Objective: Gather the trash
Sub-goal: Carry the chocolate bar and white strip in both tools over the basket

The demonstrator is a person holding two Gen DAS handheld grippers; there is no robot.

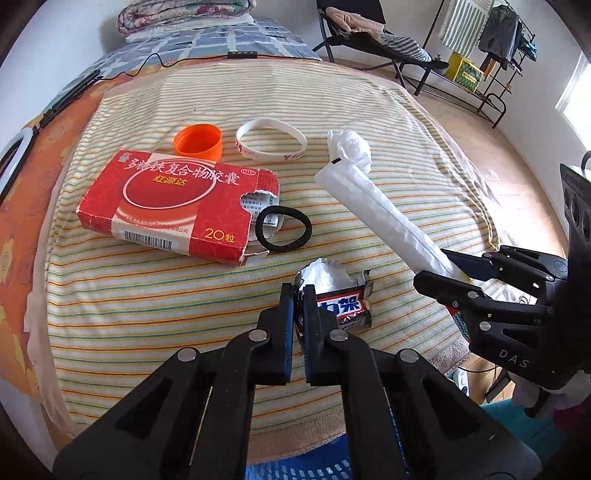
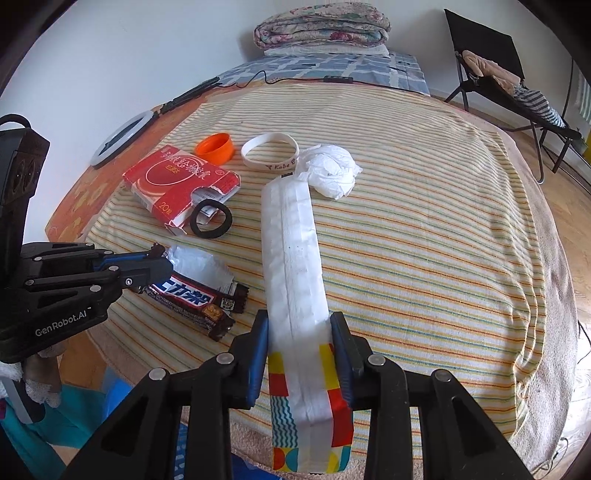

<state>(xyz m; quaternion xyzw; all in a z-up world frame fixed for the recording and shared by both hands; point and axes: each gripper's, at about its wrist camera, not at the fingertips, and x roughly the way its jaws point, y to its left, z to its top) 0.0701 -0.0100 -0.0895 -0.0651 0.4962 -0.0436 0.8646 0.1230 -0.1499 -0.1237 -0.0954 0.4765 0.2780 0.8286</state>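
A torn chocolate bar wrapper [image 1: 345,308] lies near the front edge of the striped towel [image 1: 147,314]. My left gripper [image 1: 298,300] is shut on its torn end, which the right wrist view shows too: left gripper [image 2: 162,264], wrapper [image 2: 192,291]. A long white packet [image 2: 293,258] with a coloured end stretches away from my right gripper [image 2: 300,334], whose pads press on both its sides. In the left wrist view the right gripper [image 1: 441,267] grips the packet [image 1: 384,218] at the near end. Also on the towel are a torn red medicine box [image 1: 177,210] and a crumpled tissue [image 1: 351,147].
An orange cap [image 1: 199,142], a white wristband [image 1: 271,144] and a black hair tie [image 1: 284,229] lie on the towel. A blue basket [image 1: 295,469] shows below the bed's front edge. A ring light [image 2: 122,138], a cable, folded bedding [image 2: 321,29] and a chair [image 2: 517,92] stand beyond.
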